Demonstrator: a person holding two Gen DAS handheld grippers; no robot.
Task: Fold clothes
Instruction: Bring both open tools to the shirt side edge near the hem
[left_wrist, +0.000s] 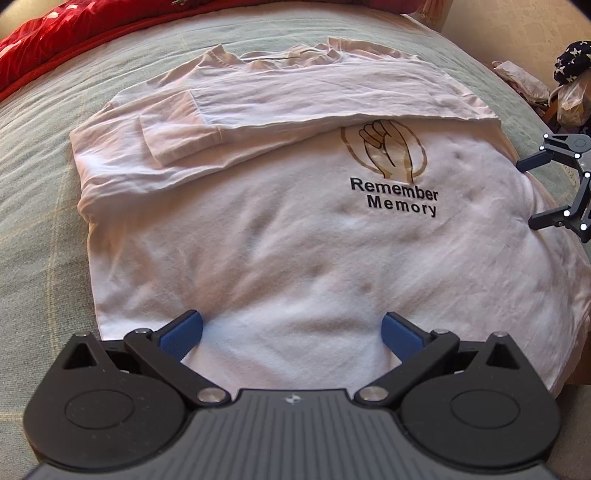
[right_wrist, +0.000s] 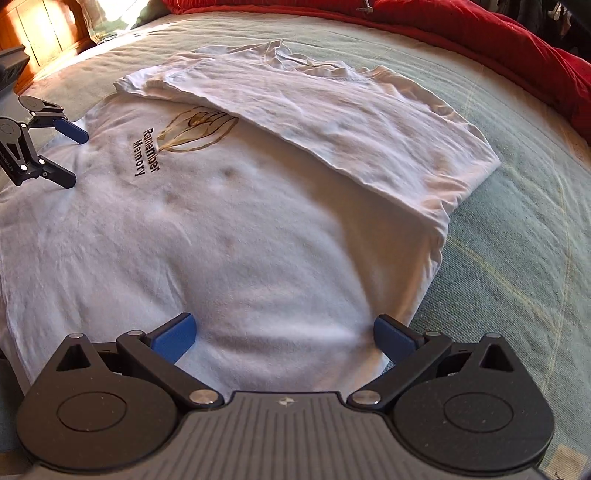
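A green bedspread (left_wrist: 33, 206) covers the bed, with a red quilt (right_wrist: 517, 40) bunched along its far edge. A white T-shirt (left_wrist: 266, 251) lies flat in the middle of the bed, print side up, one side folded over across its upper part so the fold edge half covers the hand logo (left_wrist: 384, 151) above the words "Remember Memory". The left gripper (left_wrist: 291, 328) hovers over the shirt's hem edge, fingers spread apart. The right gripper (right_wrist: 282, 330) hangs over the shirt's side edge, likewise spread wide, gripping nothing.
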